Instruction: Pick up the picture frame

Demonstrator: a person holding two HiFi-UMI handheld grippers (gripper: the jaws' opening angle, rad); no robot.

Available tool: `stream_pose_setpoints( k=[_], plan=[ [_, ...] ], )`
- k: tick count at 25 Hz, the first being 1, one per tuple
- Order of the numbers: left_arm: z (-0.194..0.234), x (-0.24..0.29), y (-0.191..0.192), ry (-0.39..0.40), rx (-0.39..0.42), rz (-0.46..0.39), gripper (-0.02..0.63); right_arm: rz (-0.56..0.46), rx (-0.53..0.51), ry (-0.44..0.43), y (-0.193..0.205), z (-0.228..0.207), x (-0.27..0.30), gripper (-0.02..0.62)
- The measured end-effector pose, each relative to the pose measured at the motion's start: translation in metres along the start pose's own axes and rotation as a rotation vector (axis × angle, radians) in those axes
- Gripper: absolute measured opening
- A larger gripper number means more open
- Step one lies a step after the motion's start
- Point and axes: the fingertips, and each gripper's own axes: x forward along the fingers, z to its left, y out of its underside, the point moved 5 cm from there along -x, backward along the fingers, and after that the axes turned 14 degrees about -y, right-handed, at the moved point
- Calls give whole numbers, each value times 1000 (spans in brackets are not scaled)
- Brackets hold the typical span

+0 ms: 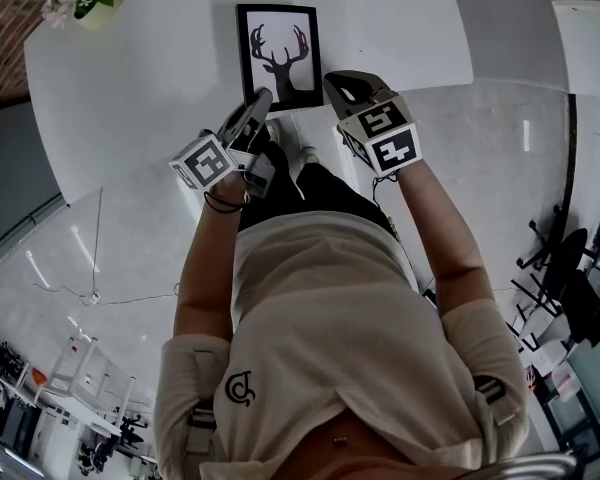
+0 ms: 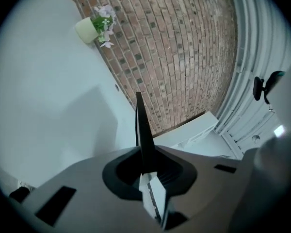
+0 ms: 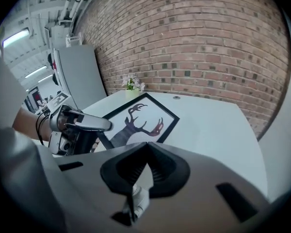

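Black picture frame (image 1: 278,56), near corner clenched in left fingers (image 1: 252,110), right fingers (image 1: 352,88) closed empty just beside it

Light is bright and even, coming from ceiling strips (image 3: 18,36) seen in the right gripper view. The white table (image 1: 130,98) is nearly washed out in the head view, and the glossy floor (image 1: 80,258) carries streaks of glare. In the left gripper view a soft grey shadow (image 2: 87,118) lies across the table. The frame (image 1: 279,56) is crisp, without glare. All views are fisheye: the brick wall (image 3: 199,38) bows and the corners go black. Parts nearest the gripper lenses are blurred.
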Motion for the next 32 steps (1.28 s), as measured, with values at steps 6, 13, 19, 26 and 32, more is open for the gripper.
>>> stream_pose_setpoints(
  k=[6, 13, 19, 26, 32],
  plan=[
    [-46, -22, -83, -29, 196, -121, 55, -107, -5, 85, -65, -1, -8, 9],
    [-81, -51, -147, -56, 418, -291, 55, -219, -67, 132, -122, 7, -9, 8],
    [-112, -82, -191, -69, 571, -452, 54, -318, -110, 134, -166, 21, -10, 8],
    [-132, -119, -238, -152, 800, -658, 54, -481, -181, 175, -216, 40, -9, 8],
    [-152, -140, -251, -197, 971, -737, 54, -597, -240, 211, -239, 60, -22, 8]
  ],
)
